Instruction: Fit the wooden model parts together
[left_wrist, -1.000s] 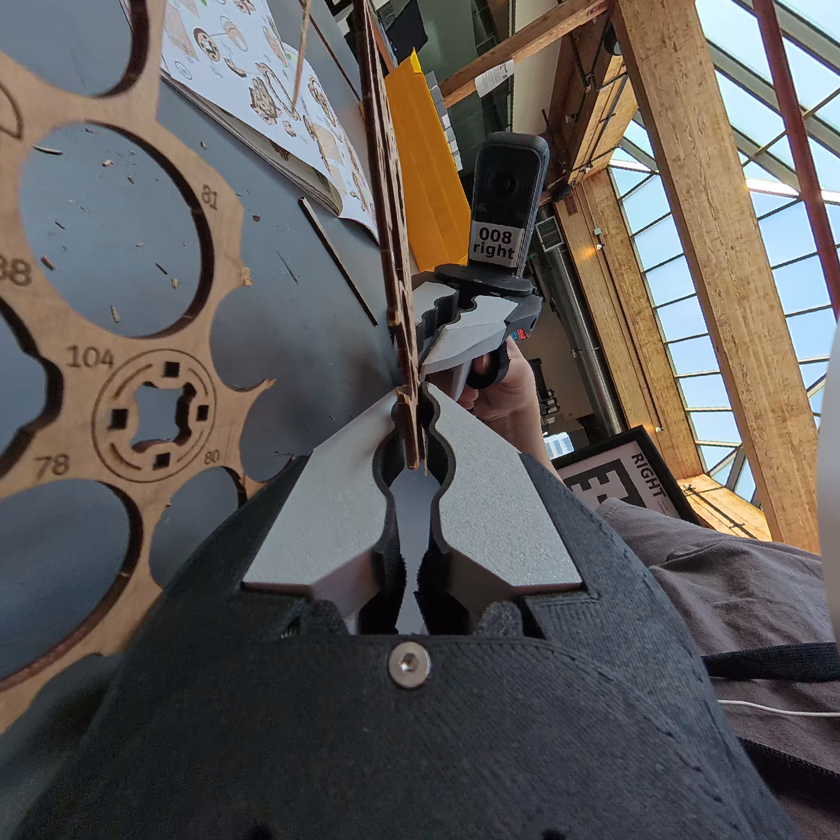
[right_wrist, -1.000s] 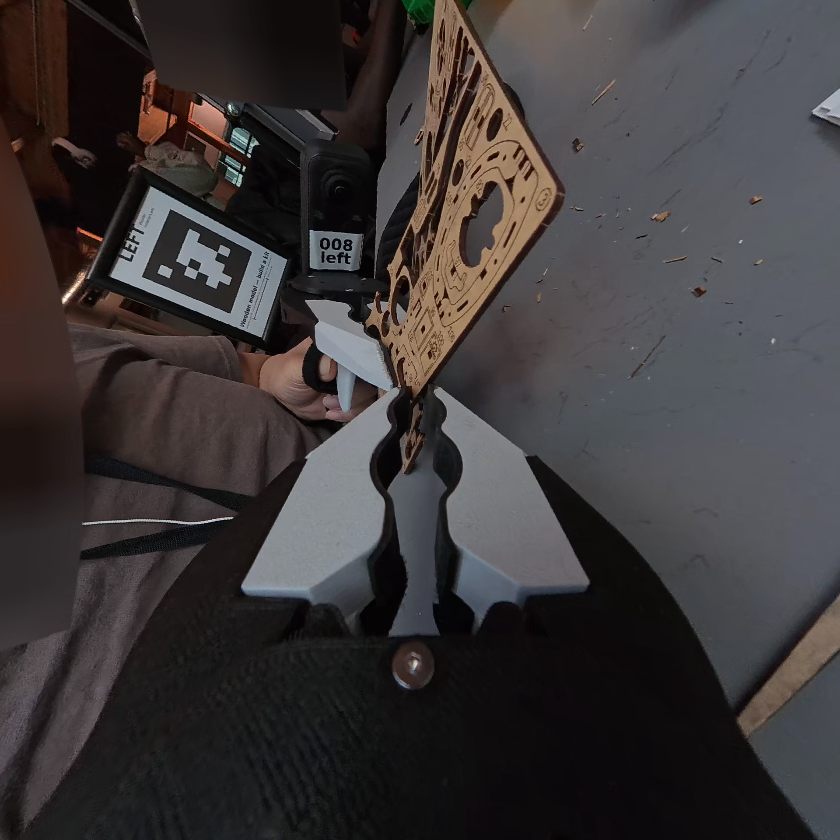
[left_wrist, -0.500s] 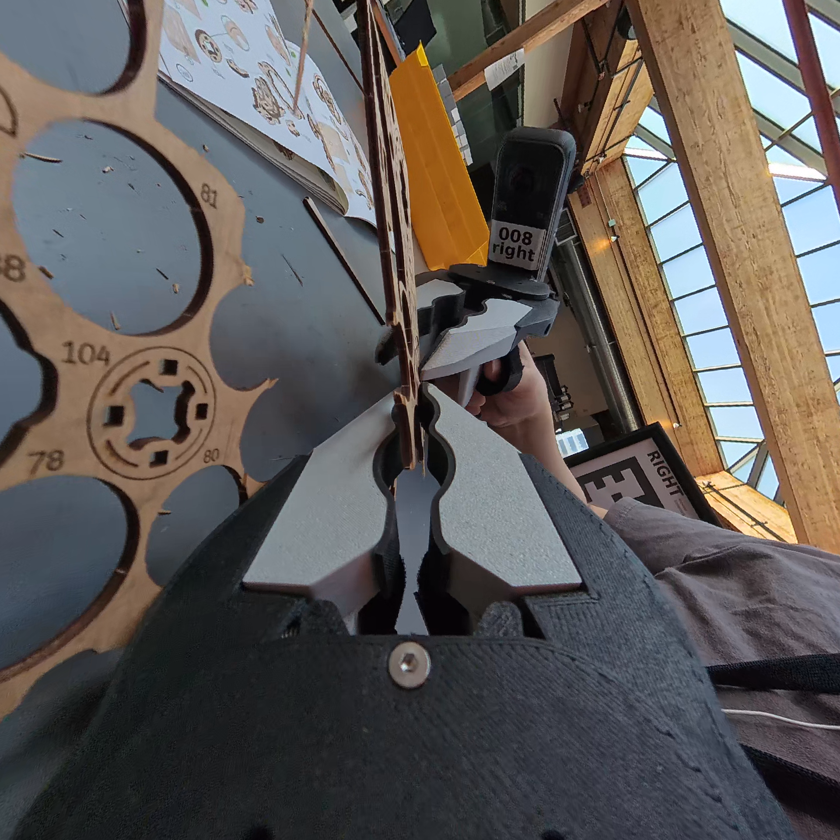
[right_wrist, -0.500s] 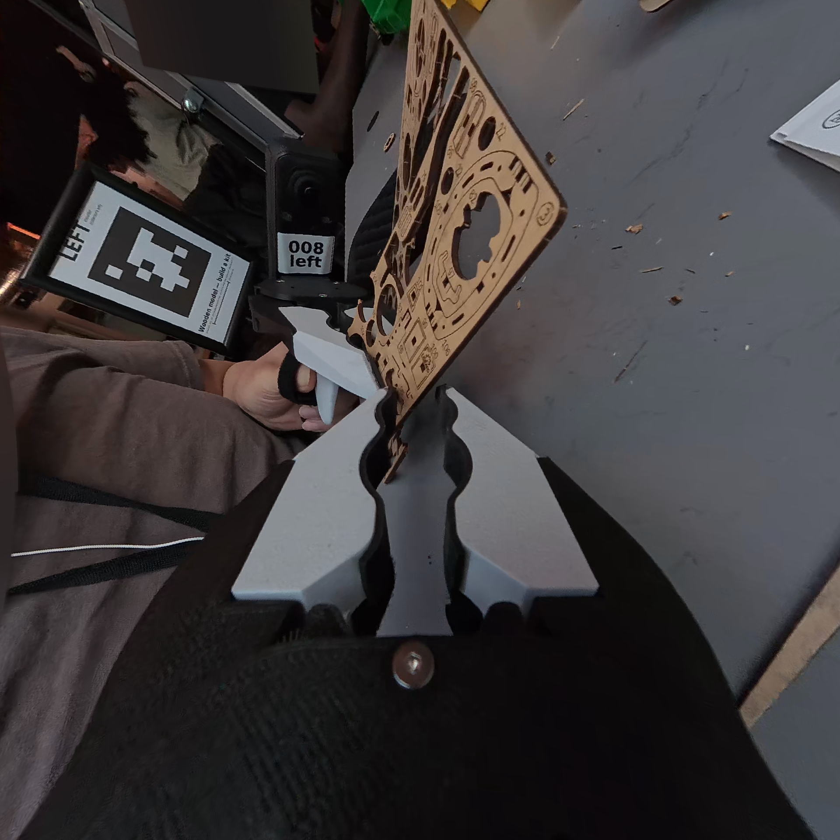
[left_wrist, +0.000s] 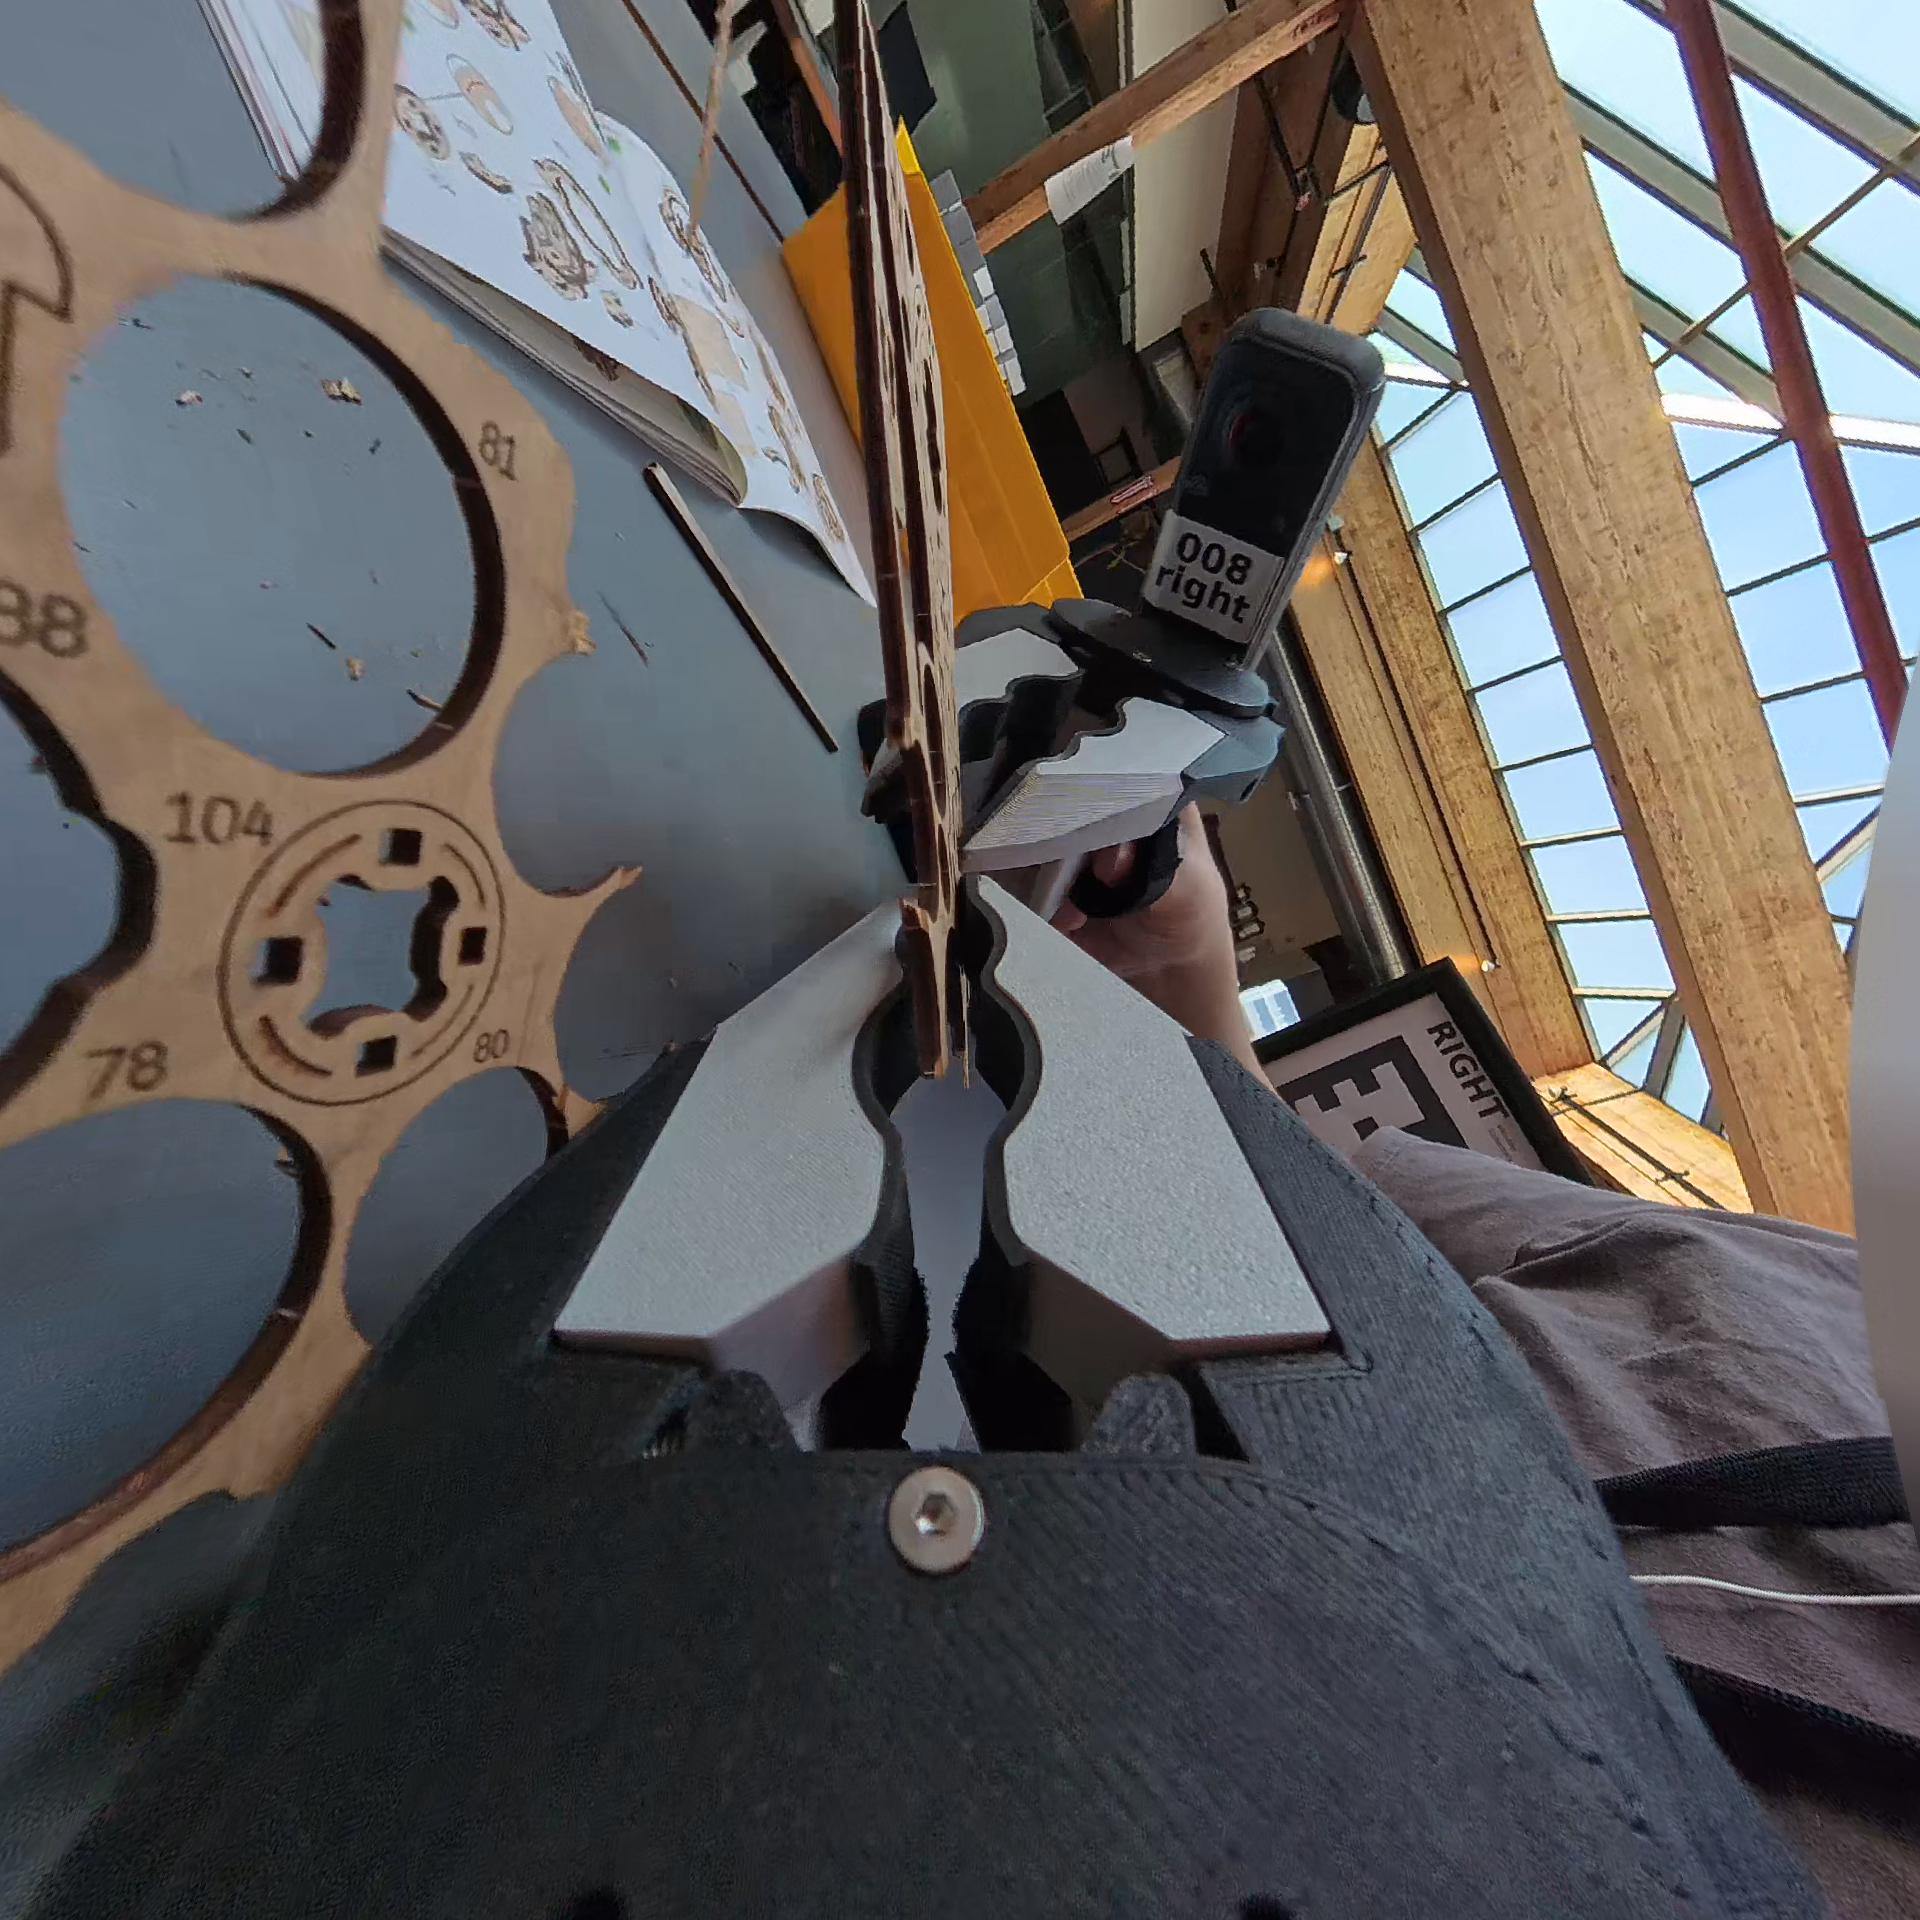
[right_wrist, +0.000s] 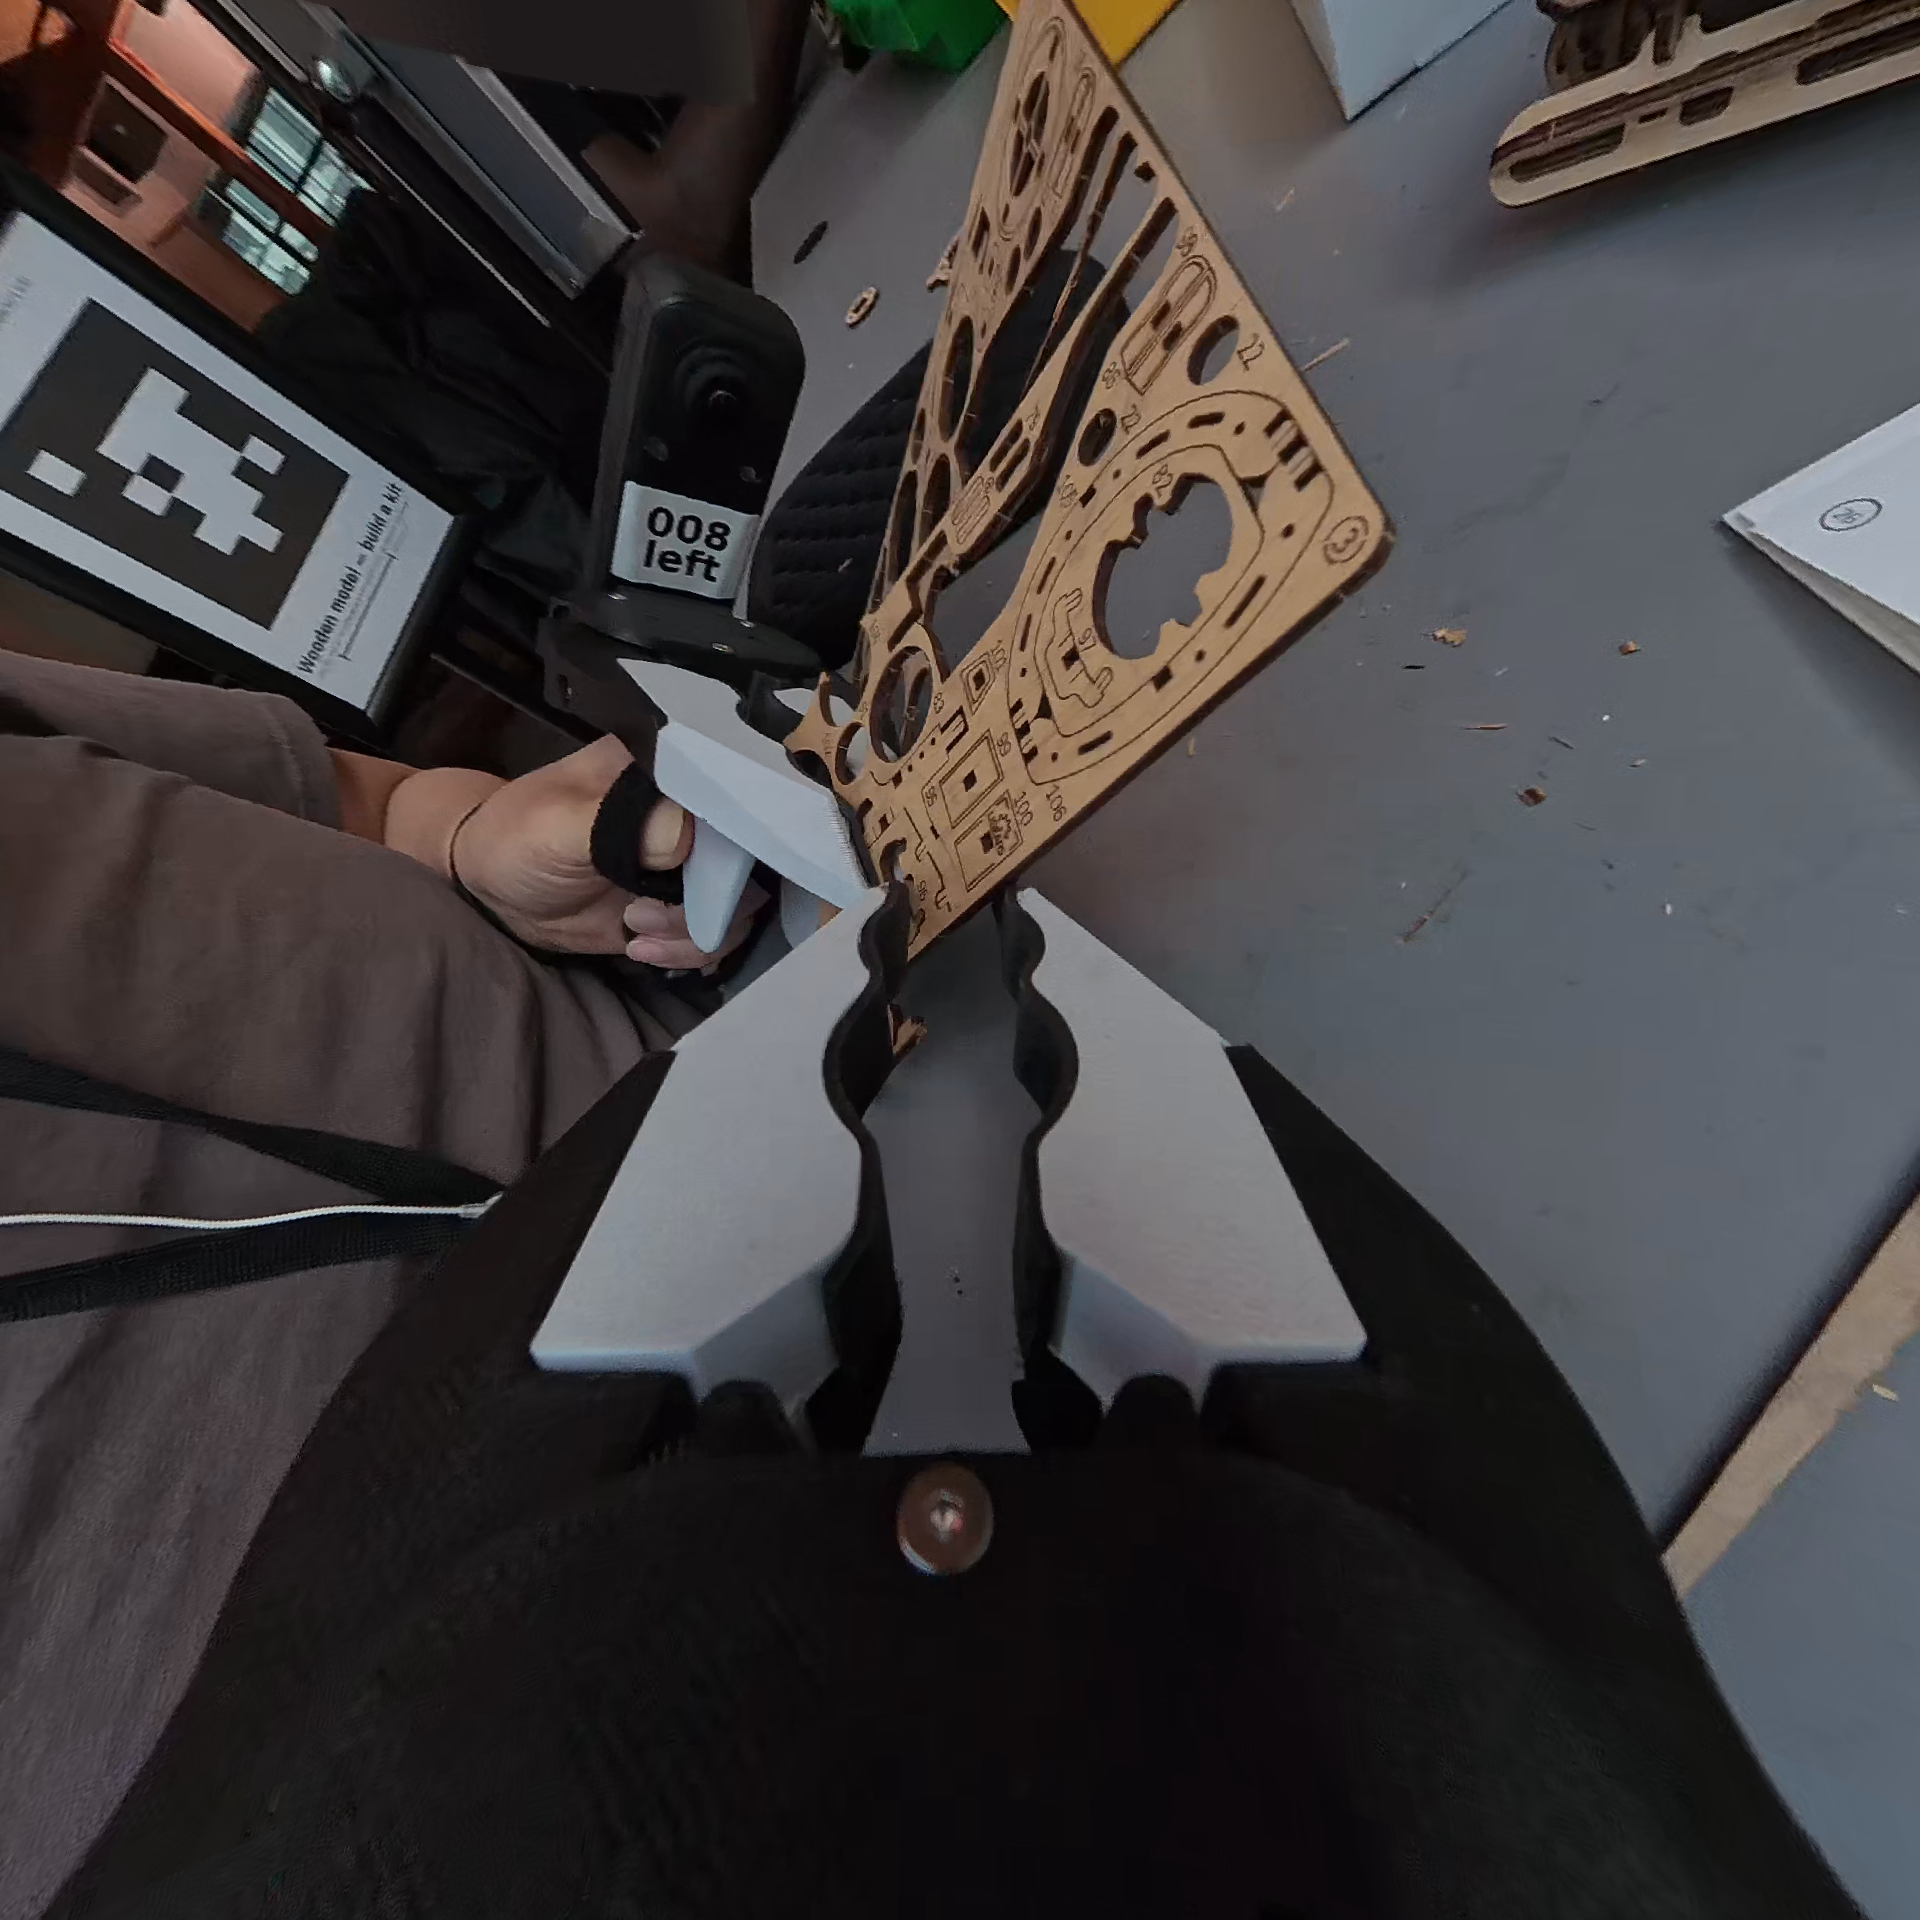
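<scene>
Above the grey table (right_wrist: 1558, 935), left gripper (left_wrist: 940, 935) clamps the thin laser-cut plywood parts sheet (right_wrist: 1122, 582); right gripper (right_wrist: 951, 914) gapes beside it. Step: freeing a part; next needs a re-grip.

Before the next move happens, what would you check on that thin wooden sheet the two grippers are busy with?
1. Left gripper clamps the thin laser-cut wooden sheet: ok, jaws shut on its lower edge.
2. Right gripper holds the sheet: not ok, jaws open, with the sheet's corner loose between them.
3. Small wooden bit inside the right gripper's gap is free of the sheet: cannot tell.
4. Punched-out wooden frame is out of the way: ok, it lies flat on the grey table.
</scene>
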